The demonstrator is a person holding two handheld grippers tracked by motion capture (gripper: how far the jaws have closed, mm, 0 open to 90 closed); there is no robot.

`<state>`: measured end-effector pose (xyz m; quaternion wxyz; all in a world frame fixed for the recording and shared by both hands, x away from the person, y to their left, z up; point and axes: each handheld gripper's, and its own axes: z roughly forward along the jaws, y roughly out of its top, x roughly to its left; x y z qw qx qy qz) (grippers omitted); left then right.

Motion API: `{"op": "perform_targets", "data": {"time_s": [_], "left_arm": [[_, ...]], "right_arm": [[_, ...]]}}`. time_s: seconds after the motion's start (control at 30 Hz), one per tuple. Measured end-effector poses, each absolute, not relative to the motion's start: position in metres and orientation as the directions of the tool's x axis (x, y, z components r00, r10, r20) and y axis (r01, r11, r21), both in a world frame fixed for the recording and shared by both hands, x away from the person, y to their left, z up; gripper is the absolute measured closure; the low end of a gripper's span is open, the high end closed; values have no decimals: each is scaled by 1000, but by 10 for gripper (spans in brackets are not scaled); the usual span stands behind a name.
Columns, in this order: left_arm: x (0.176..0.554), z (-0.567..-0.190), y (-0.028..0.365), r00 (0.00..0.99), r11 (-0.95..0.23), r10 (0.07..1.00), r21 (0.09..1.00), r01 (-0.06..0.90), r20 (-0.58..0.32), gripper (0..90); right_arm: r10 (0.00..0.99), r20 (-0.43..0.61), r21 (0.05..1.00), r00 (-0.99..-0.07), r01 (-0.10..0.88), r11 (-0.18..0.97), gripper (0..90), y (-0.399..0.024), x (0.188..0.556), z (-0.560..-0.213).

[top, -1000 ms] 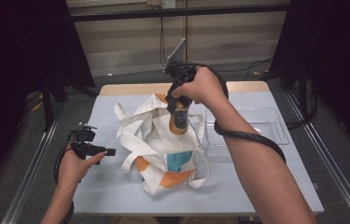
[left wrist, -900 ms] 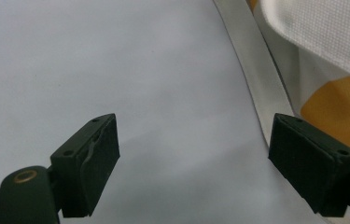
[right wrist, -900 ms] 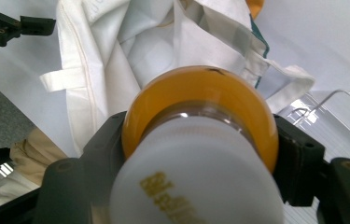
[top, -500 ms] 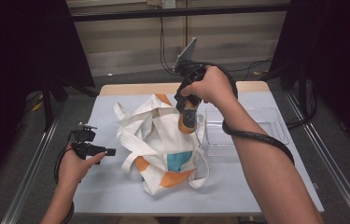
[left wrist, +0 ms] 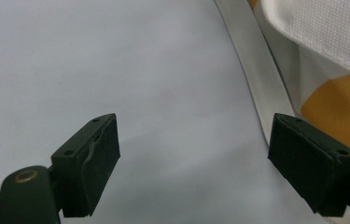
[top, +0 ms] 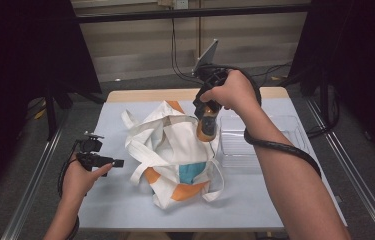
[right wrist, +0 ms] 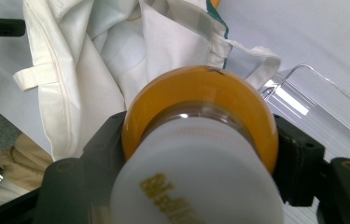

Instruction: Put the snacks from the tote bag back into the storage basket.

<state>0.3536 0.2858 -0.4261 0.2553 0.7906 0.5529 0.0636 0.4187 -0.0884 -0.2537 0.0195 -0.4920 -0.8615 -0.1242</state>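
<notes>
High view: the right tongs point(top: 206, 116), clamped on an orange bottle point(top: 207, 128) with a white cap, have carried it from above the cloth bag point(top: 175, 150) toward the clear tray point(top: 295, 131) over the last second; the bottle now hangs between the bag's rim and the tray's near wall. The left tongs point(top: 117, 163) have stayed put at the bag's left side, jaws wide apart over the bare desk point(top: 115, 200) with nothing between them. Right gripper view shows the jaws pressed against the bottle's shoulder; whether the bag holds anything cannot be told.
</notes>
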Motion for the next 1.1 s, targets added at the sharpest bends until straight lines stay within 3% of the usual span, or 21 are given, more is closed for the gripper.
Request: {"op": "perform_targets", "data": {"time_s": [1.1], "left_arm": [[353,-425,285,388,-264,904,475,839,-183,153]], "right_arm": [[873,154,185,-463,881,435,305,-121,416,-259]]}}
